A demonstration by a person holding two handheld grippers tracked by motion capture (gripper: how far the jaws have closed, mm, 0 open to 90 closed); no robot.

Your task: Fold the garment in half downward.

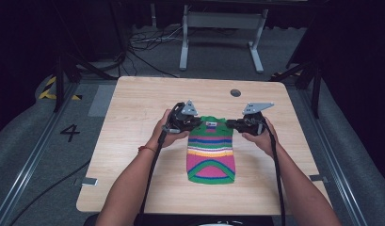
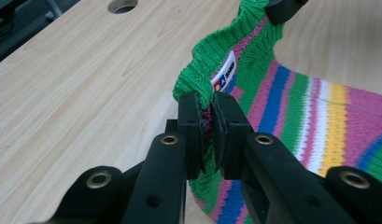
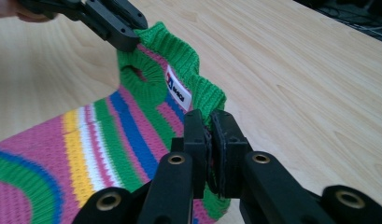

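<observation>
Striped knit sweater (image 1: pixel 211 151) at frame centre on tabletop (image 1: pixel 133 122); white neck label (image 2: pixel 224 72), writing unreadable. Left claw (image 2: pixel 208 122), right claw (image 3: pixel 210 135) each clamped on green collar.

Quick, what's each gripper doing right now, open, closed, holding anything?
Left gripper: closed, pinching the green top edge of the striped knit garment.
Right gripper: closed, pinching the same edge at the other corner.

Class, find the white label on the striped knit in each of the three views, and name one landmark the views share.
High view: label at the knit's top edge, centre, between the grippers.
Left gripper view: label above centre, inside the green collar.
Right gripper view: label centre, under the collar.
Shared landmark: green collar.
</observation>
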